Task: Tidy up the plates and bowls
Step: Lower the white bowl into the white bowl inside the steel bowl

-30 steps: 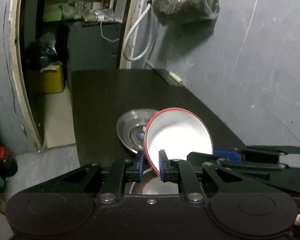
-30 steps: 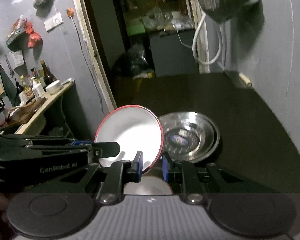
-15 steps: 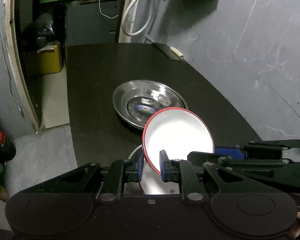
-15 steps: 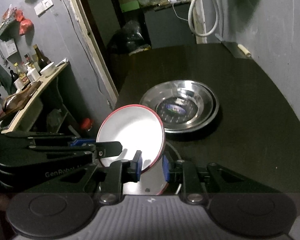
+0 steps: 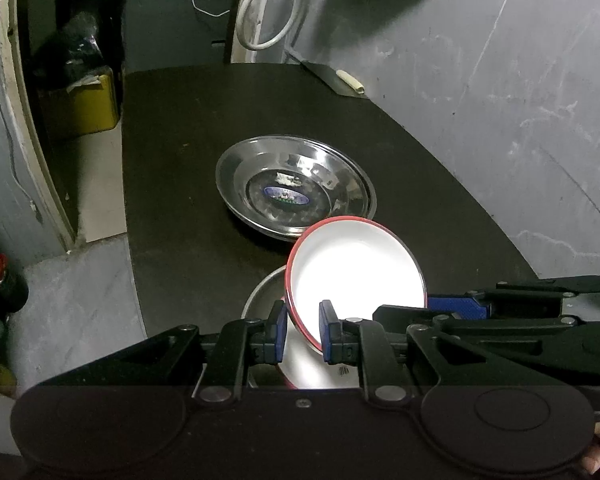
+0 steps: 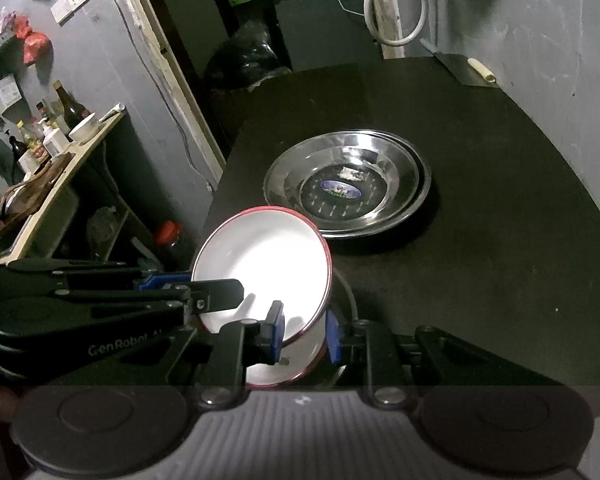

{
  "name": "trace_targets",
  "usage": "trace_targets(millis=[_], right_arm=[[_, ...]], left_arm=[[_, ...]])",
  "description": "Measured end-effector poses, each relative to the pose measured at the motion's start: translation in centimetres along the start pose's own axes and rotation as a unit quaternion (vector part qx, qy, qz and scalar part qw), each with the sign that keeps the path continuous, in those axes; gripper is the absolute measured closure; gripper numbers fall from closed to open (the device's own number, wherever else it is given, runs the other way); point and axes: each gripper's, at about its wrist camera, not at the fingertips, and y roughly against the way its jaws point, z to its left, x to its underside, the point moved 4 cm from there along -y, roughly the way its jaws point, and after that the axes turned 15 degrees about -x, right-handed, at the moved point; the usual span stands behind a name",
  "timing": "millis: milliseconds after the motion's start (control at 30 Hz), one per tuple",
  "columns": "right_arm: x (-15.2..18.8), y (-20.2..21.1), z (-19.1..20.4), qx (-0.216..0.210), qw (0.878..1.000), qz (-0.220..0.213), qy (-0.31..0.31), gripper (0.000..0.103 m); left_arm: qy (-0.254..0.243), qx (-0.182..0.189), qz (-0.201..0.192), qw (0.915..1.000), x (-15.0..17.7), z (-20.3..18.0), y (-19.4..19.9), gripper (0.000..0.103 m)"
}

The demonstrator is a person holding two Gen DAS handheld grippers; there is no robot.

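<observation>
1. Holding the red-rimmed white bowl point(image 5: 356, 276) from both sides right now: our left claw point(image 5: 302, 330) is nearly closed with its blue pads pinching the near rim, and our right claw point(image 6: 302, 334) is doing the same on its side of the rim. It's tilted up on edge, lifted above a second white bowl point(image 6: 284, 368) that sits inside a steel ring or rim we can only partly see.

2. Where stuff is: in the right wrist view the held bowl sits around 7 o'clock from the stack of steel plates point(image 6: 348, 184), near but not touching. Everything's on the dark counter point(image 6: 500, 240).

3. What could go wrong, our guess: two claws on one thin rim means if one hand twists or pulls ahead, the bowl pivots out of the other pinch and drops onto the bowl below. Chipping seems likely.

4. Also, swinging toward the steel plates at this tilt could clip their edge and shove the stack.

5. Materials: the bowl looks glossy and smooth, enamel or ceramic, hard to tell which; slippery either way. Steel plates are shiny, shallow and round, with a sticker in the middle. Counter is matte and dark.
</observation>
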Motion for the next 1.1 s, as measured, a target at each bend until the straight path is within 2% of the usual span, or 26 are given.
trace_targets(millis=[533, 1100], right_arm=[[0.3, -1.0, 0.2, -0.003, 1.0, 0.025, -0.001, 0.076], [0.6, -1.0, 0.3, -0.001, 0.999, 0.032, -0.001, 0.074]], left_arm=[[0.0, -0.002, 0.023, 0.9997, -0.1, -0.3, -1.3, 0.085], [-0.011, -0.001, 0.032, 0.9994, 0.1, -1.1, -1.7, 0.081]])
